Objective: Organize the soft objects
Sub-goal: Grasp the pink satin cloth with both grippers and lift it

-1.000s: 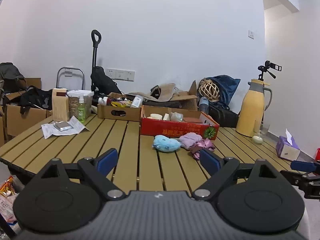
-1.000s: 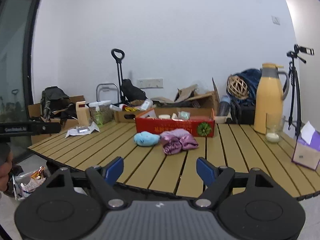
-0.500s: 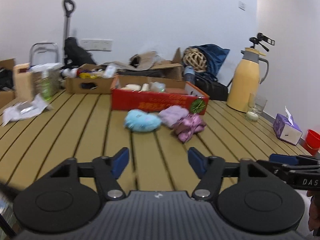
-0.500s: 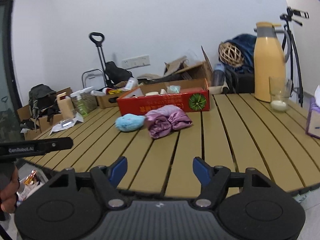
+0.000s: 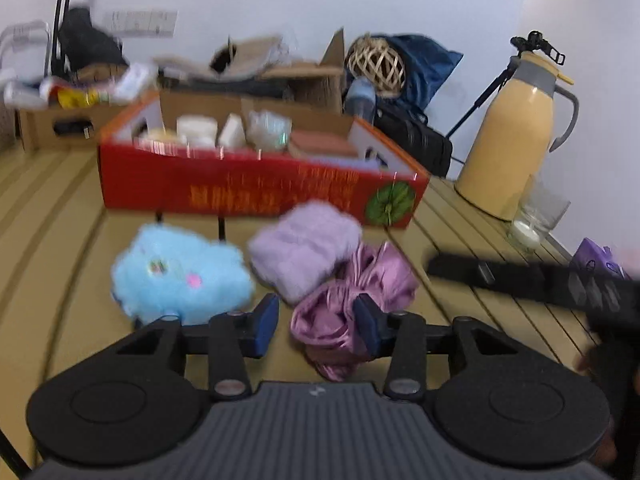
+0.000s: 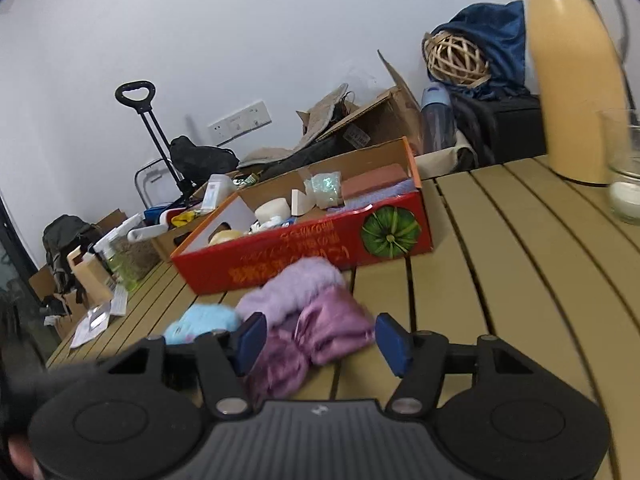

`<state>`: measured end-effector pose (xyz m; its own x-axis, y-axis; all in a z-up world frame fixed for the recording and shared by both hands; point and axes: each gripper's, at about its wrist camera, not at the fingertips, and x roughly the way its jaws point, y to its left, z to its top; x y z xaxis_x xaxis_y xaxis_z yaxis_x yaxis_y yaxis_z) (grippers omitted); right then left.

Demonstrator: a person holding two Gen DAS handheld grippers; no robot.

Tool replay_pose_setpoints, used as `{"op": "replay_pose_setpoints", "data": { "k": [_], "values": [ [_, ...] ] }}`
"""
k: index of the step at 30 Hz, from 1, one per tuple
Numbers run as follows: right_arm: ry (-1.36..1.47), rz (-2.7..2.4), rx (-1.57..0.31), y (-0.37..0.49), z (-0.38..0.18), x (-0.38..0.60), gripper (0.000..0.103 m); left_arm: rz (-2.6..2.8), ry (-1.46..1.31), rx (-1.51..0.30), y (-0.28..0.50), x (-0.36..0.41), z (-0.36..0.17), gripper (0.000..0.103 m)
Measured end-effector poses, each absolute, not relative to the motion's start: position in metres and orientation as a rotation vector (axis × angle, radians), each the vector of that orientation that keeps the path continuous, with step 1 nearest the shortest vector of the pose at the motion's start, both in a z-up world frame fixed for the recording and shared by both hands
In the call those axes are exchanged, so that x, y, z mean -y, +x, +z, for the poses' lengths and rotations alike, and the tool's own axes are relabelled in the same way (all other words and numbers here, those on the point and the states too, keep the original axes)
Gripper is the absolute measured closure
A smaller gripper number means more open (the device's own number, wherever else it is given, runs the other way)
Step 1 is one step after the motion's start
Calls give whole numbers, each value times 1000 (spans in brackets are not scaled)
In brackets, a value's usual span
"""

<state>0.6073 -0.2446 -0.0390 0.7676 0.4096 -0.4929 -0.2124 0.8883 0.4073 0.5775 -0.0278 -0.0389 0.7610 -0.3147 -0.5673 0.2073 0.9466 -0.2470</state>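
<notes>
Left wrist view: the left gripper [image 5: 316,322] sits low over the slatted table [image 5: 64,280]. Its jaws have just been closing and stand part open, with a gap left at the left pad; the pink satin cloth [image 5: 352,300] bunches between the blue pads [image 5: 266,324], and blur hides whether the right pad touches it. The lilac fluffy piece [image 5: 306,250] lies just ahead, touching the cloth. The blue plush [image 5: 180,276] lies ahead to the left, beside the lilac piece. The red box [image 5: 240,188] stands behind all three, holding small items. Far right ahead stand a yellow jug [image 5: 516,136] and a glass [image 5: 536,220]. The dark bar at the right is the right gripper [image 5: 520,276], blurred.

Right wrist view: the right gripper [image 6: 320,338] has also just been closing; its jaws are apart, the cloth [image 6: 320,332] between them, nearer the left pad, clear of the right one. The lilac piece [image 6: 296,286] is just ahead, the plush [image 6: 204,320] ahead-left, the box [image 6: 312,252] beyond, the jug [image 6: 576,80] far right.
</notes>
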Motion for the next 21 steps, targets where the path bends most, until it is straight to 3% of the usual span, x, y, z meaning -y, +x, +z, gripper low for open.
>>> {"op": "replay_pose_setpoints", "data": {
  "k": [4,7,8,9,10,14,21],
  "values": [
    [360,339,-648,637,-57,240,43,-310,-173,-632,576,23,-49,51],
    [365,352,-676,647,-66,237,53,-337,-222,-654,580,19,-56,51],
    [358,354,-681,648,-69,235,63,-346,-223,-649,581,20,-56,62],
    [361,358,-681,648,-71,235,67,-371,-231,-646,581,20,-56,68],
    [364,361,-680,646,-72,235,70,-410,-244,-642,581,20,-56,82],
    [376,361,-663,636,-73,236,81,-443,-246,-630,579,21,-55,89],
    [412,317,-588,587,-59,238,85,-454,-243,-592,549,28,-42,93]
  ]
}}
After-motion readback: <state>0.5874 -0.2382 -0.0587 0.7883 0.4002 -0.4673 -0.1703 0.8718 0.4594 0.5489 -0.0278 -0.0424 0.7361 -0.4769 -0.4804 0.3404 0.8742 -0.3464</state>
